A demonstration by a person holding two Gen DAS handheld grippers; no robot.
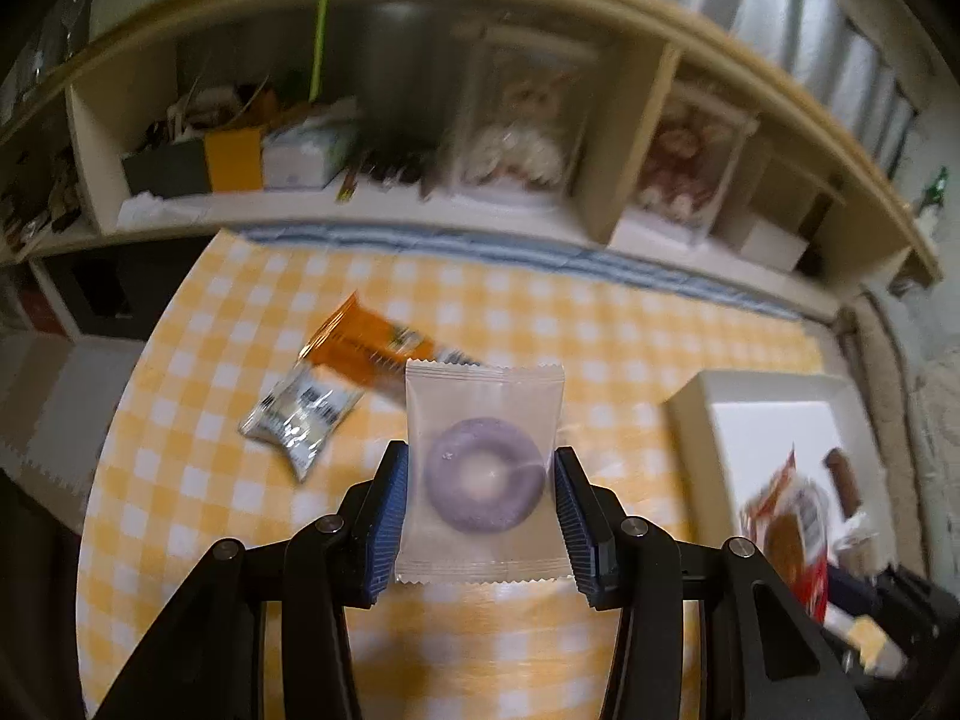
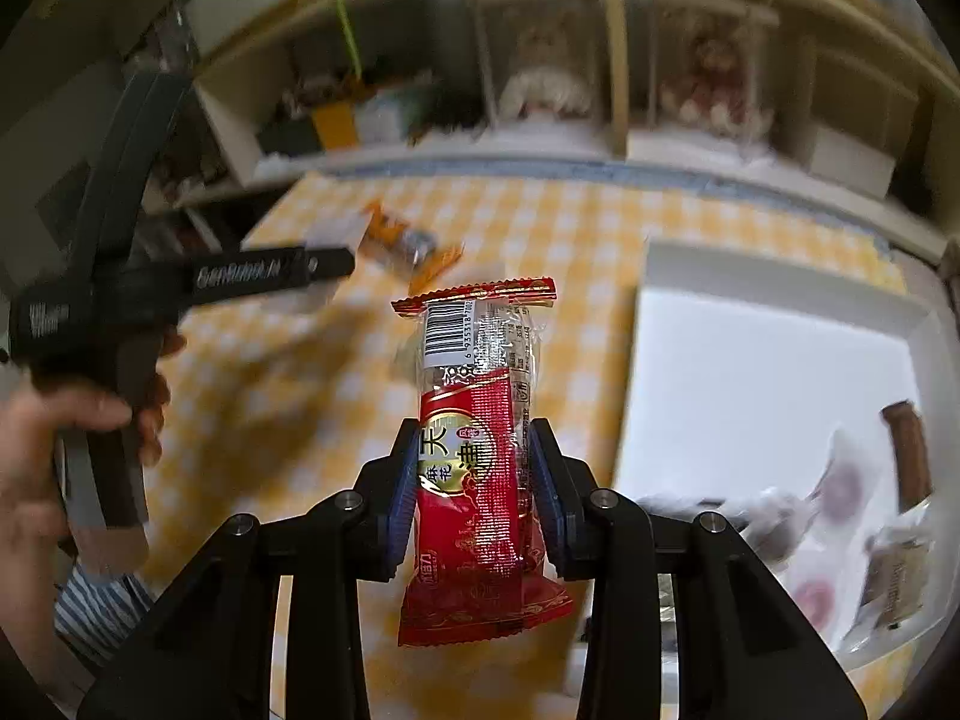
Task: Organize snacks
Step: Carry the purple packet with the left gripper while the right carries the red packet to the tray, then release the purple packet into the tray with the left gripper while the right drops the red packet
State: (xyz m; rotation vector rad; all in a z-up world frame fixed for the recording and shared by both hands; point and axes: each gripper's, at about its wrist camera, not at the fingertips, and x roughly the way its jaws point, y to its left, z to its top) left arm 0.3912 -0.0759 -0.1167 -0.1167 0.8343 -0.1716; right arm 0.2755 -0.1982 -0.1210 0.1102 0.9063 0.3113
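Your left gripper (image 1: 481, 495) pinches the clear ring-snack pouch (image 1: 483, 471) by its side edges, above the checked cloth (image 1: 198, 480); film's thin, slick, crinkly & the purple ring likely brittle, so squeeze lightly. Right gripper (image 2: 474, 492) is closed on the red snack bar (image 2: 480, 456) mid-length; glossy wrapper, prob. light, may slide. White tray (image 2: 750, 360) sits just right w/ snacks already in.

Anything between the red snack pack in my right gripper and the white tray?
Nothing: only bare yellow checked tablecloth separates red snack pack from white tray, right wrist view.
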